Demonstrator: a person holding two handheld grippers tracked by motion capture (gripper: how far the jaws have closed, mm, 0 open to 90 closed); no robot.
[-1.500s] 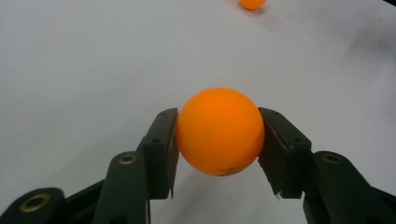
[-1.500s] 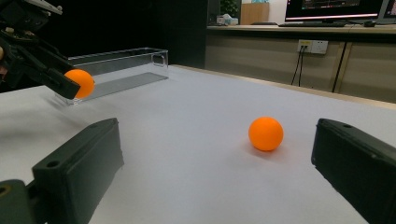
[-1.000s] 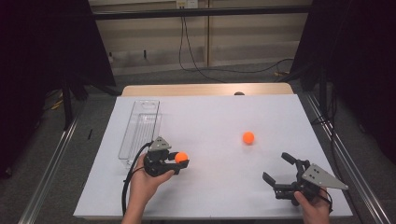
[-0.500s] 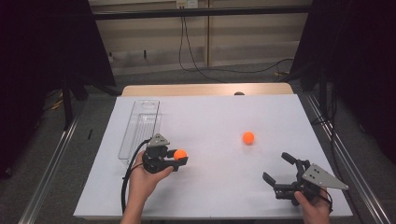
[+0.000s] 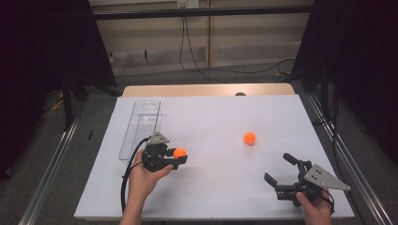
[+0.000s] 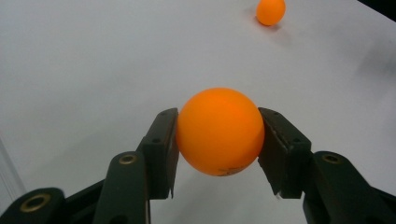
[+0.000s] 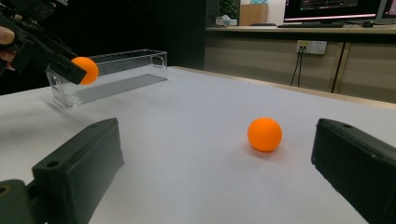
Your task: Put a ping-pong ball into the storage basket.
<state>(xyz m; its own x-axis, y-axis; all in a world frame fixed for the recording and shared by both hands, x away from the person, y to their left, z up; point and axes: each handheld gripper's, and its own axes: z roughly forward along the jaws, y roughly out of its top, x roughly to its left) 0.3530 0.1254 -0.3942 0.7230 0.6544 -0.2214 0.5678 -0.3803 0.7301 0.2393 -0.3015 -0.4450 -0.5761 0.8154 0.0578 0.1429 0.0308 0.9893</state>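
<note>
My left gripper (image 5: 179, 153) is shut on an orange ball (image 5: 179, 152), held a little above the white table. In the left gripper view both pads press on that held ball (image 6: 219, 131). A second orange ball (image 5: 249, 138) lies on the table right of centre, also seen far off (image 6: 271, 11) and between my right jaws' line of sight (image 7: 264, 134). My right gripper (image 5: 279, 170) rests open near the front right, nothing between its fingers. From the right gripper view the left gripper (image 7: 77, 70) with its ball (image 7: 86, 70) hangs in front of the clear box.
A clear plastic box (image 5: 141, 126) stands lengthwise at the table's left, just behind the left hand; it shows as (image 7: 112, 74) too. The white table sheet (image 5: 211, 117) ends in a wooden strip at the back. Cables trail on the floor beyond.
The left gripper with its ball has shifted slightly toward the back. The right gripper and the loose ball have not moved.
</note>
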